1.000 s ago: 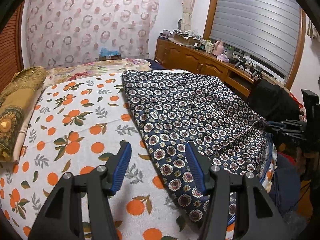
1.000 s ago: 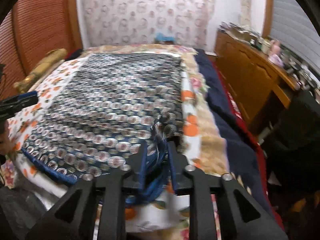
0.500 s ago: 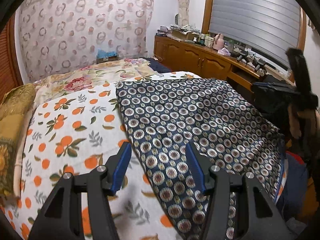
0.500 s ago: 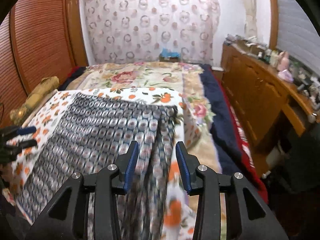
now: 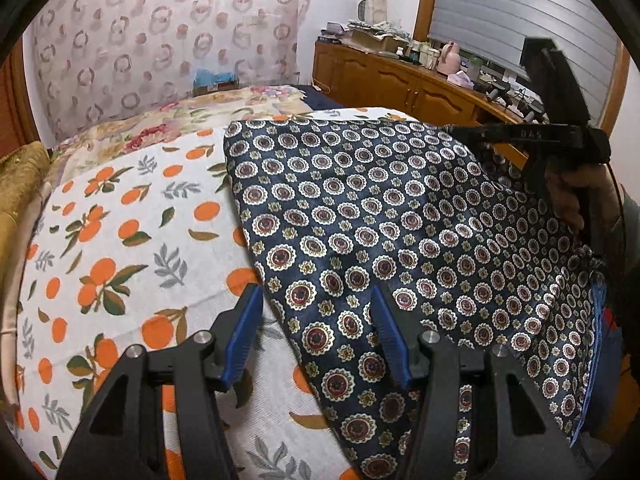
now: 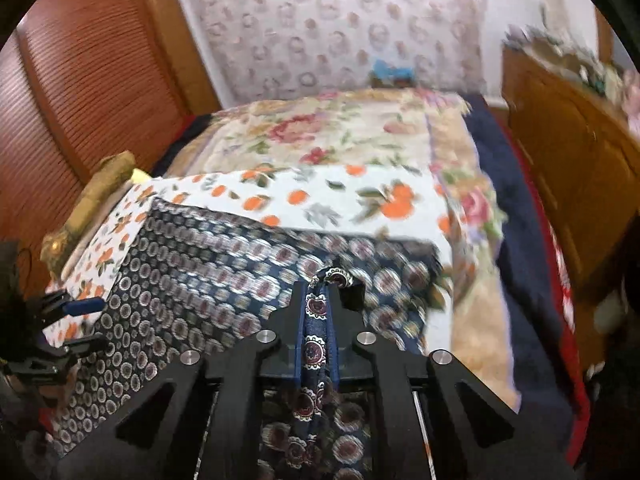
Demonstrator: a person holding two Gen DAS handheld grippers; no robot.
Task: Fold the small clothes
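Note:
A navy garment [image 5: 400,220] printed with round medallions lies spread on the bed. My left gripper [image 5: 316,300] hovers open over its near left edge, with nothing pinched between the blue pads. In the right wrist view my right gripper [image 6: 318,300] is shut on a bunched fold of the garment [image 6: 208,280] near its far right corner. From the left wrist view the right gripper [image 5: 560,132] shows at the garment's right side, held by a hand. Seen from the right wrist, the left gripper [image 6: 76,320] sits at the far left edge.
The orange-print sheet [image 5: 120,220] covers the bed, with a floral blanket [image 6: 340,132] behind it. A golden cushion [image 5: 20,176] lies at the left edge. A cluttered wooden dresser [image 5: 400,84] runs along the right wall. Louvred wooden doors [image 6: 80,80] stand on the left.
My right gripper let go of the garment's near edge, moved further up its right side, and shut on a fold there. My left gripper slid right, over the garment's left edge.

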